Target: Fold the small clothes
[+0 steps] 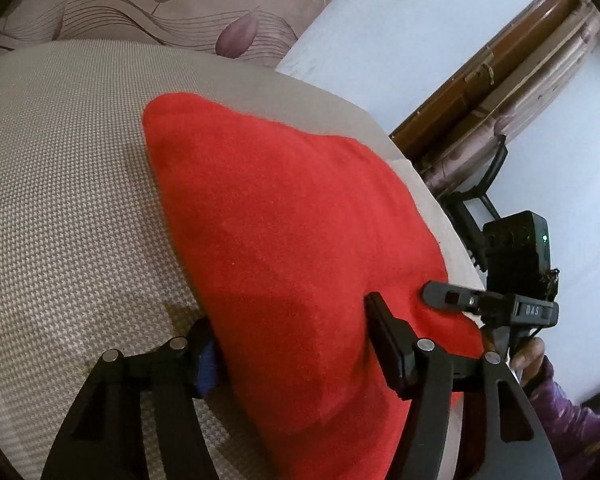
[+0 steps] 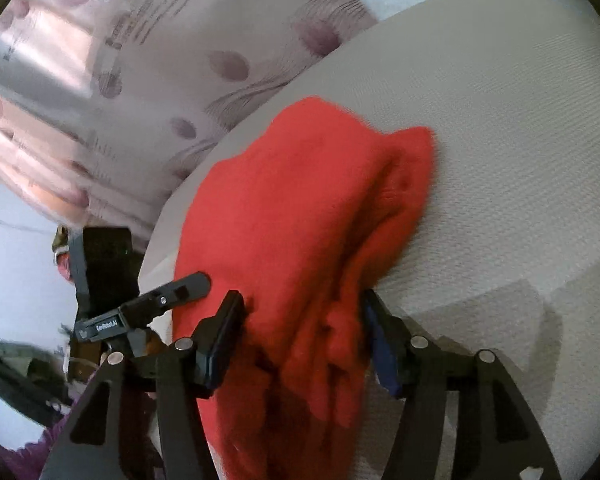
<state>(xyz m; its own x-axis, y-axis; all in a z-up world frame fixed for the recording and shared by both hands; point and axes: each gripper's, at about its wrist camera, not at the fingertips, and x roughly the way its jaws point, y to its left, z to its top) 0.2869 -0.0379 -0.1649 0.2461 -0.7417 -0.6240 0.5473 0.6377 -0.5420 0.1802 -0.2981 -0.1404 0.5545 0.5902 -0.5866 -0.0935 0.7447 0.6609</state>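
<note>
A red knitted garment (image 1: 280, 220) lies on a table covered in grey woven cloth (image 1: 60, 200). My left gripper (image 1: 292, 328) straddles its near end. One finger sits at the garment's left edge and the other rests on top, with smooth fabric spanning the wide gap. In the right wrist view the garment (image 2: 300, 200) is bunched into lengthwise folds. My right gripper (image 2: 302, 300) stands over that bunch with its jaws apart and the fabric loose between them. A finger of the right gripper (image 1: 448, 298) touches the garment's right edge in the left wrist view.
A leaf-patterned curtain (image 1: 180, 20) hangs behind the table, beside a pale wall and a brown wooden frame (image 1: 480, 80). A hand in a purple sleeve (image 1: 572, 420) holds the right gripper off the table's right edge (image 1: 432, 200). Bare table cloth (image 2: 500, 160) stretches right of the garment.
</note>
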